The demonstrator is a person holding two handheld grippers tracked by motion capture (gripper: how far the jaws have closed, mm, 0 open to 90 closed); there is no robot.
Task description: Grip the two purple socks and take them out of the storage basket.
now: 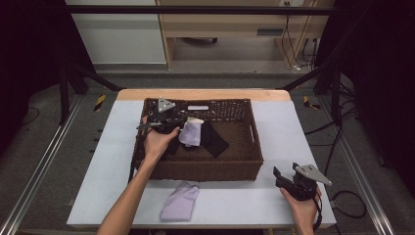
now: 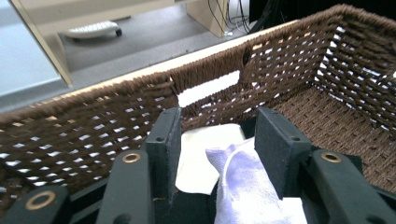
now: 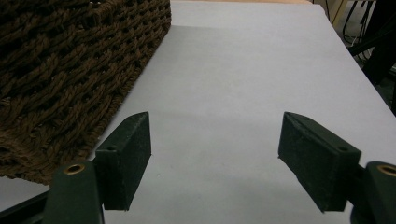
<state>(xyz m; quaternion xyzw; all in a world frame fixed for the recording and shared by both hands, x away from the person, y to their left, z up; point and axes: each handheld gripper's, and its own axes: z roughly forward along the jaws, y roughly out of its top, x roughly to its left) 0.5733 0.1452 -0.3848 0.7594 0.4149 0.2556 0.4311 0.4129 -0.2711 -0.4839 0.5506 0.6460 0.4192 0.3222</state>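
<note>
My left fingers (image 2: pixel 217 140) stand apart astride the lilac sock (image 2: pixel 247 186) in the basket (image 2: pixel 93 126); my right fingers (image 3: pixel 215 158), apart, wait far right.

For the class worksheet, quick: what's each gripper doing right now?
Left gripper: open, jaws around the lilac sock in the basket.
Right gripper: open, holding nothing.

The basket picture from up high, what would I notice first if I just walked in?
Probably the big brown woven basket in the middle of the table, with a pale purple sock and dark cloths inside. The left hand-held gripper reaches into it, its jaws either side of that sock. Another purple sock lies on the table in front of the basket, and the right hand-held gripper waits open at the right.
</note>
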